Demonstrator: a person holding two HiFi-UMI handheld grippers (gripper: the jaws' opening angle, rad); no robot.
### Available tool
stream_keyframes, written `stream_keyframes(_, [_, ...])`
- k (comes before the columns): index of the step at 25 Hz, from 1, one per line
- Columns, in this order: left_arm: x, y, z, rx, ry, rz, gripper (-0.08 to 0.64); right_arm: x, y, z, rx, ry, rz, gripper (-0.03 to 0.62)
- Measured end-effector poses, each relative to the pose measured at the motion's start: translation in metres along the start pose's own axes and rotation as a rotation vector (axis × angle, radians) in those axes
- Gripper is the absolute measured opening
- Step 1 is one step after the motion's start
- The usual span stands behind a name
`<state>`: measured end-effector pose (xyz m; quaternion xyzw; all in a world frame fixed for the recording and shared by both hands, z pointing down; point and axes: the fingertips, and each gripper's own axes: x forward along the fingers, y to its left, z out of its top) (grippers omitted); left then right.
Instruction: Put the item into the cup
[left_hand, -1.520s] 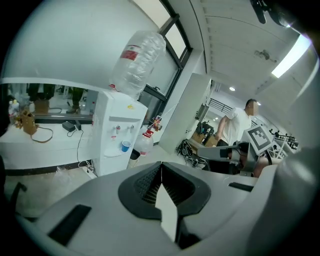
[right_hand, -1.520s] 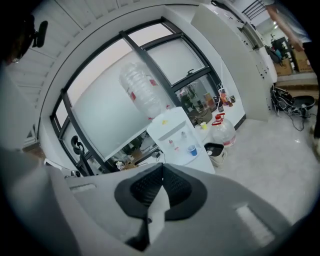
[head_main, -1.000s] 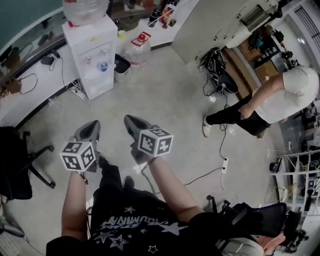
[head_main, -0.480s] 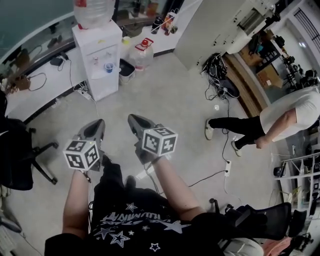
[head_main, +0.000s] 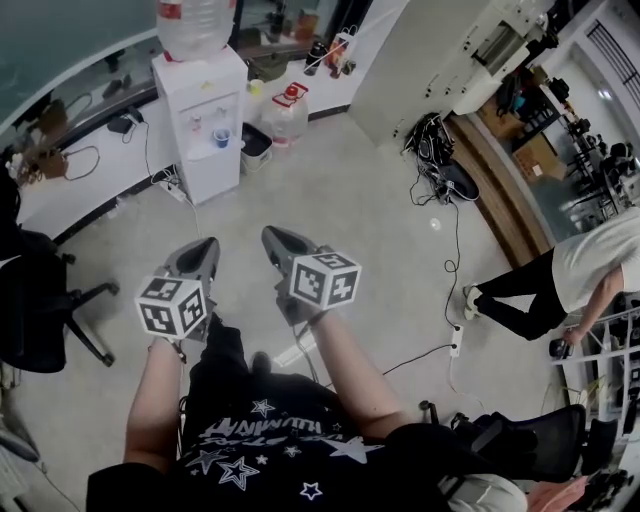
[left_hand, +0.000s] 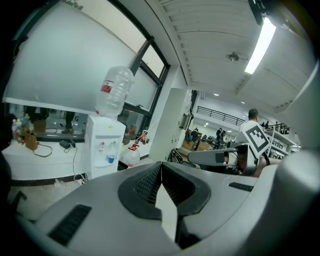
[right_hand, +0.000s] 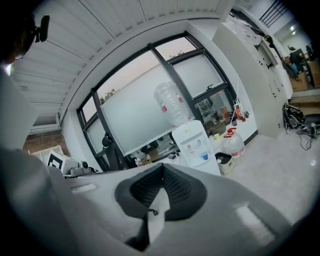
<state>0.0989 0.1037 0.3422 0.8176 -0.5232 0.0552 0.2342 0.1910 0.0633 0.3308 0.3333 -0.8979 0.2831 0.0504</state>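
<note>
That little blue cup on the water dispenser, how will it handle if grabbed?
The blue cup looks small, so it is probably light and easy to crush. Sitting in the water dispenser's shallow recess, it might tip if nudged.

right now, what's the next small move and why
Probably step toward the water dispenser: the only cup visible, a blue cup, sits in its tap bay, out of reach, and the left hand-held gripper and right hand-held gripper are both shut on nothing.
</note>
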Motion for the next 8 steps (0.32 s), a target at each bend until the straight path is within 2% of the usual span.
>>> stream_keyframes(8, [-0.002,-0.028,0.0,0.053,-0.025,-0.014,0.008,-0.012,0.003,-0.006,-0.028,0.014,0.021,0.0])
